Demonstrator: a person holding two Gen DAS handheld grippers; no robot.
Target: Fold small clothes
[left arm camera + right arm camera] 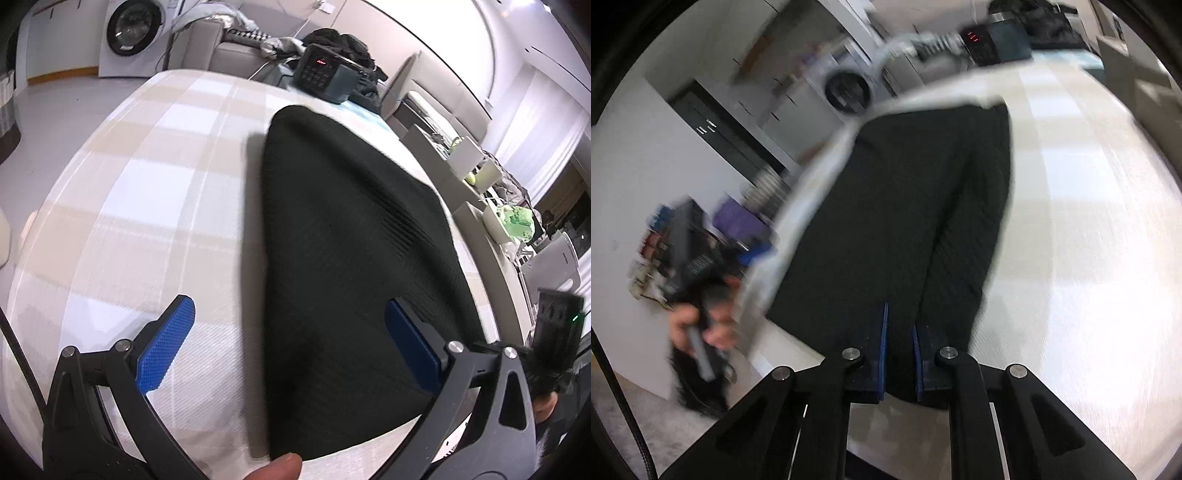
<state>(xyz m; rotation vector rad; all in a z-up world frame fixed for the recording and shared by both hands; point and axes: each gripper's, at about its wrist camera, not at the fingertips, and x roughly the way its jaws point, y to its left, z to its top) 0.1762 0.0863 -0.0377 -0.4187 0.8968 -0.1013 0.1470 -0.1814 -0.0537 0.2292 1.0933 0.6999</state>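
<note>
Black ribbed-knit garment (pixel 351 229) between the left gripper (pixel 290 347) jaws' blue textured pads (pixel 166 347), on a beige-and-white plaid tablecloth (pixel 147 177). Beyond the jaws: dark device with red display (pixel 321 72), white washing machine (pixel 131 35) with a black door.

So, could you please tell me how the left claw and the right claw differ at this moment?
The left claw stands wide open, while the right claw is shut on the black garment. The left claw grips nothing, its pads apart over the garment's edge and the checked cloth; the right claw pinches a fold of fabric. Both have blue pads on black fingers.
</note>
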